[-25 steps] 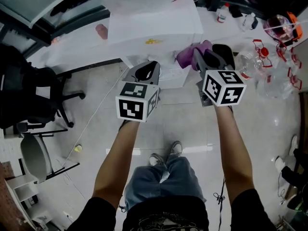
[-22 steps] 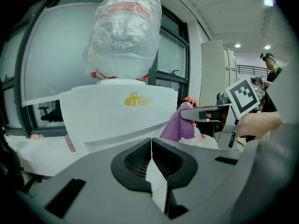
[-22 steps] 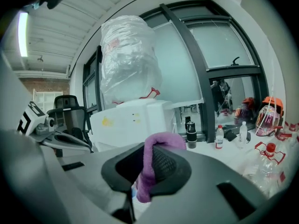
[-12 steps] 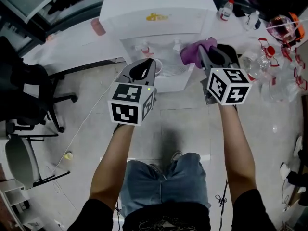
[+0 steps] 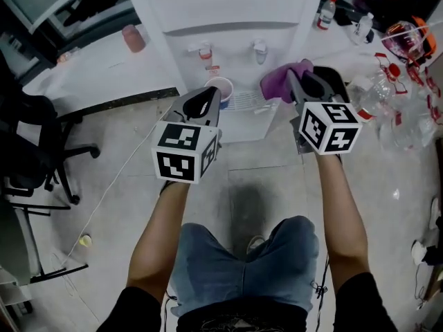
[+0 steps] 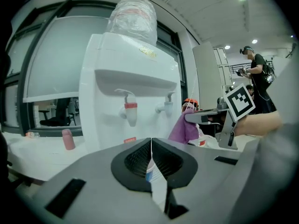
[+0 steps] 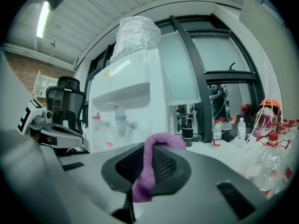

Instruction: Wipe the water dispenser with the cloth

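The white water dispenser (image 5: 228, 19) stands straight ahead, with a red tap (image 5: 205, 50), a grey tap (image 5: 259, 47) and a white cup (image 5: 220, 88) on its drip tray. My right gripper (image 5: 302, 81) is shut on a purple cloth (image 5: 282, 78), held just right of the tray and apart from the dispenser front. In the right gripper view the cloth (image 7: 149, 167) hangs between the jaws, with the dispenser (image 7: 131, 101) beyond. My left gripper (image 5: 208, 101) is shut and holds nothing, in front of the cup. The left gripper view shows the dispenser (image 6: 126, 78) and the cloth (image 6: 182, 127).
A white table (image 5: 90, 68) with a pink cup (image 5: 133, 38) runs left of the dispenser. A black office chair (image 5: 34, 151) stands at the left. Several clear plastic bottles (image 5: 387, 109) lie at the right. A person (image 6: 257, 73) stands far off in the left gripper view.
The dispenser's front with both taps and the cup has come into full view as the person stepped back. Both grippers kept their hold and sit slightly lower before it.
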The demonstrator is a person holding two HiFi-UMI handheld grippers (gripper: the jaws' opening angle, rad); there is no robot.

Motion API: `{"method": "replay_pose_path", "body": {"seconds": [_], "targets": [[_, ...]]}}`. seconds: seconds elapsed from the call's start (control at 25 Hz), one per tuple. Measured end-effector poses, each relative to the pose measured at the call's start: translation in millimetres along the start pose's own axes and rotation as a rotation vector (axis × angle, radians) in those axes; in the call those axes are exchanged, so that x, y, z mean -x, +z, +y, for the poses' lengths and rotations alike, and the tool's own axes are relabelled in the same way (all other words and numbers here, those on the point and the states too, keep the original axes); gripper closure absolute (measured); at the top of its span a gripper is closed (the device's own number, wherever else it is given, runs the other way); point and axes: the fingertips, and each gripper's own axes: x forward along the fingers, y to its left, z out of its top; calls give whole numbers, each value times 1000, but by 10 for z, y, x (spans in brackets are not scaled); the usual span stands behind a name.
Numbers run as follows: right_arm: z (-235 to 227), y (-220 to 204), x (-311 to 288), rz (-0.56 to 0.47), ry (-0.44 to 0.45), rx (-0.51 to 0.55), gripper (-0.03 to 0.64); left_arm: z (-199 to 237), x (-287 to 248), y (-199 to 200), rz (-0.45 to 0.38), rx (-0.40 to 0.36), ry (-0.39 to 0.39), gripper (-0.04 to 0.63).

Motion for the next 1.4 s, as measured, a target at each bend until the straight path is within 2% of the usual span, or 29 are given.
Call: {"method": "replay_pose_path", "body": {"seconds": [0.28, 0.88, 1.12, 1.4], "targets": [[29, -405, -67, -29, -4, 11, 584, 83, -70, -336, -47, -26, 10, 569], [24, -907, -123, -23, -3, -10, 584, 153, -128, -583, -74, -40, 19, 568], [251, -554, 22, -79, 28, 38, 584, 209, -42, -464, -82, -38, 27, 569], [714, 242, 187, -198, 121, 77, 584, 334, 75, 30, -146, -64, 43, 569]]}}
